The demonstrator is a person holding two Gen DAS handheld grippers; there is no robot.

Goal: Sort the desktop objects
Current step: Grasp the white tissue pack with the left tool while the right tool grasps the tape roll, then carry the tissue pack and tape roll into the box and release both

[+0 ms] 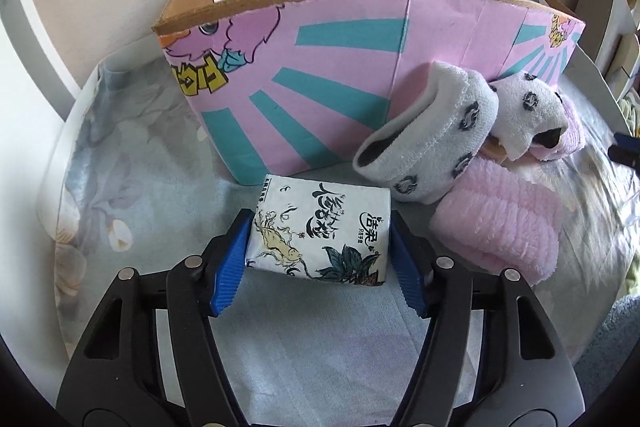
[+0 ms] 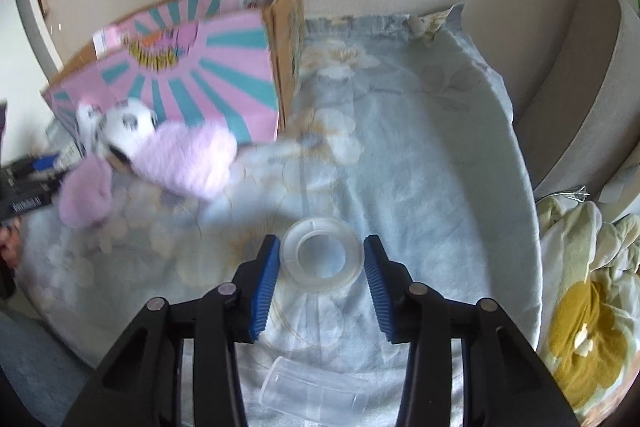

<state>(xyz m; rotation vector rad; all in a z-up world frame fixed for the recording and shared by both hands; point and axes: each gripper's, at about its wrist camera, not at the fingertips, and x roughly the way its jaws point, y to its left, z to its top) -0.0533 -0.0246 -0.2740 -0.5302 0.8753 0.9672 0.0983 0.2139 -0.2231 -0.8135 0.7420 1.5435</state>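
Surface: a table under a pale floral cloth [image 2: 420,155], wall behind. Left gripper [image 1: 320,247] straddles a tissue pack [image 1: 318,231], blue pads at both short ends, apparently clamped for lifting. At 2 o'clock lie pink fluffy socks [image 1: 500,227] and white spotted socks [image 1: 432,143], heaped against the box. At 12 o'clock stands the open cardboard box [image 1: 340,79], the likely destination. Right gripper [image 2: 320,259] brackets a clear tape roll [image 2: 321,255], jaws spread, small gaps visible either side, not yet gripping; a clear plastic tube [image 2: 312,393] lies at 6 o'clock
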